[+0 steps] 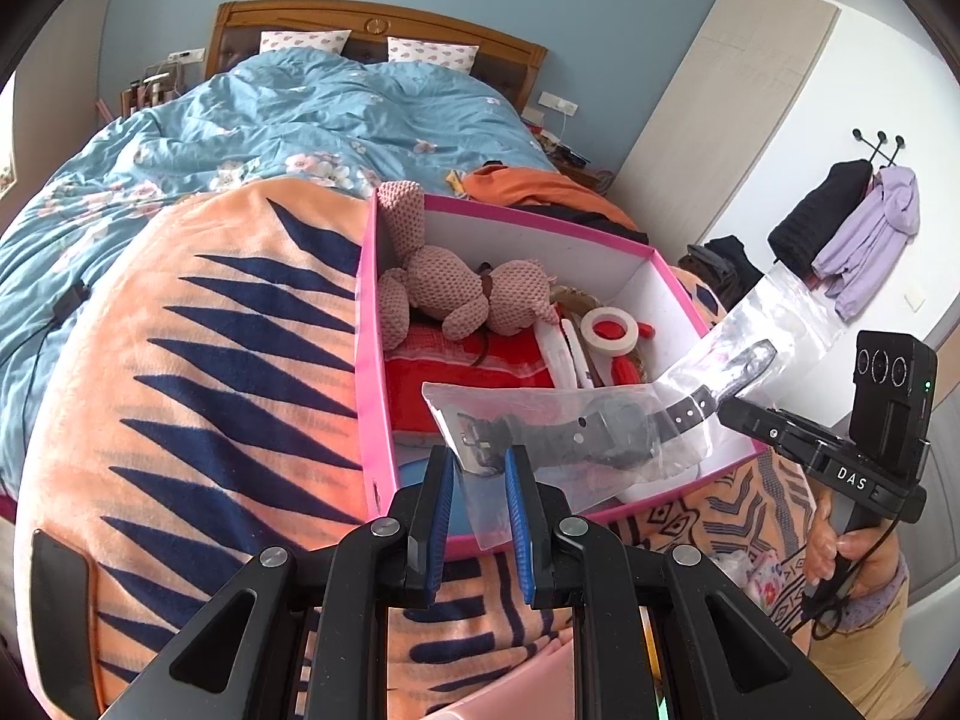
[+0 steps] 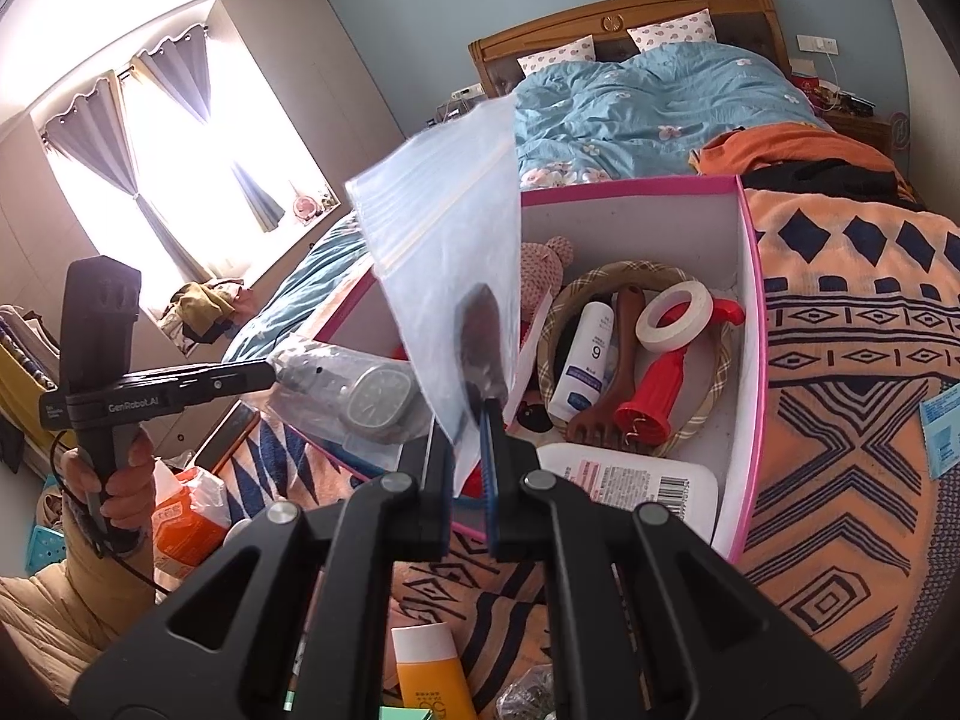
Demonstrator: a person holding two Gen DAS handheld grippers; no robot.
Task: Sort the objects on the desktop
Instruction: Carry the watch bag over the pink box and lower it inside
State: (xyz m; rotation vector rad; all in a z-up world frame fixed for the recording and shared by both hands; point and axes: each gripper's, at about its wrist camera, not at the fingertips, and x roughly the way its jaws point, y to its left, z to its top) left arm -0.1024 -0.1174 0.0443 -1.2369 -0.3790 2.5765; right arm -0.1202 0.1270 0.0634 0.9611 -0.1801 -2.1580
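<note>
1. The left tongs (image 1: 477,483) are standing partly open around one end of a clear bag (image 1: 540,426) holding a watch (image 2: 384,399).
2. The right tongs (image 2: 465,420) are pinching the bag's other end shut.
3. The bag is hanging over the pink box (image 1: 375,360) on the bed, above a teddy bear (image 1: 462,294) and a tape roll (image 2: 675,315).
</note>
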